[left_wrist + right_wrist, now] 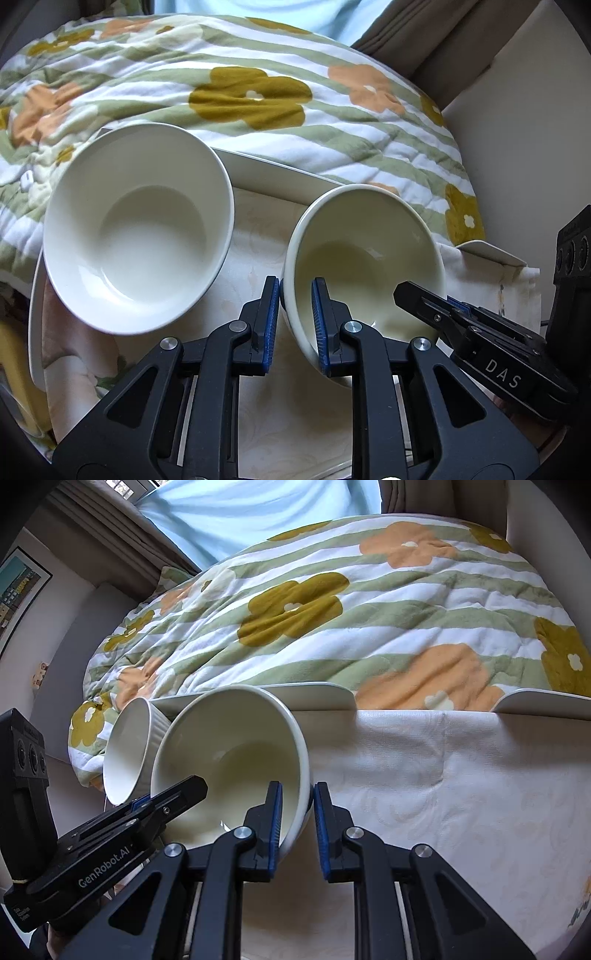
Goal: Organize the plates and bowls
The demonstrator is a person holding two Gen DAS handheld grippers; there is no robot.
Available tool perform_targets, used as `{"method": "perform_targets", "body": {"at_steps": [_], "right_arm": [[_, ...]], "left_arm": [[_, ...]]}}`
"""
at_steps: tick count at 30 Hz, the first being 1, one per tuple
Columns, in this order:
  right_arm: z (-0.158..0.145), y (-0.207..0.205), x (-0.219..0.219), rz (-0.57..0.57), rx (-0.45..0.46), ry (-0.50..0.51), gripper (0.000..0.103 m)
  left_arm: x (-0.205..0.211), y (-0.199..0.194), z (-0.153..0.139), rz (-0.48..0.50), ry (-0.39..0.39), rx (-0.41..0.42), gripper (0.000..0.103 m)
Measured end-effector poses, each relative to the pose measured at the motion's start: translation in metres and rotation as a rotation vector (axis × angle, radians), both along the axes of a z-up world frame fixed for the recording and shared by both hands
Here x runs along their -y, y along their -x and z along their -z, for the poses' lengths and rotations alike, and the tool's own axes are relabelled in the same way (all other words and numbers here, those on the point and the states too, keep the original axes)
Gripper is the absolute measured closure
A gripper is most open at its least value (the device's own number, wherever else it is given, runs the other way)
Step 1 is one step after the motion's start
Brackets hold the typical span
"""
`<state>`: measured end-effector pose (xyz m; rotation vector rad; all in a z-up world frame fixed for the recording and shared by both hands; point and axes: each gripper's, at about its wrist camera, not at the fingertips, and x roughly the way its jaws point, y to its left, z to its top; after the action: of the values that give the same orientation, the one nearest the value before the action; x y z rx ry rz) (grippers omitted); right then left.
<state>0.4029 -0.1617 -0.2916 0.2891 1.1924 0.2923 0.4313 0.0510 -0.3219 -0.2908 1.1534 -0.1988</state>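
A cream bowl (369,258) is tilted above the cloth-covered table, gripped from both sides. My left gripper (295,325) is shut on its left rim, one pad inside and one outside. My right gripper (297,827) is shut on the same cream bowl (236,760) at its right rim; it also shows in the left wrist view (443,314). A larger white bowl (140,229) stands to the left of the cream bowl; in the right wrist view it shows as a ribbed white bowl (129,746) behind it.
A white tray rim (280,181) runs along the table's far edge, against a flowered quilt (251,92) on a bed. The pale tablecloth (461,794) stretches to the right. The tray rim also shows in the right wrist view (321,698).
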Motion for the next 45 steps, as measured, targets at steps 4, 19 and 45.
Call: {"method": "perform_targets", "body": {"at_steps": [4,19,45], "right_arm": [[-0.007,0.003,-0.001,-0.007,0.013,-0.008,0.087],[-0.081,0.084,0.069,-0.010,0.103,-0.032,0.087],[-0.054,0.240,0.280,0.243,-0.015,-0.003,0.087]], "left_arm": [[0.002,0.005,-0.010,0.001,-0.011,0.013,0.087],[0.071,0.086,-0.093,0.060,-0.032,0.086,0.087],[0.320,0.212,-0.060,0.469,-0.148,-0.008,0.087]]}}
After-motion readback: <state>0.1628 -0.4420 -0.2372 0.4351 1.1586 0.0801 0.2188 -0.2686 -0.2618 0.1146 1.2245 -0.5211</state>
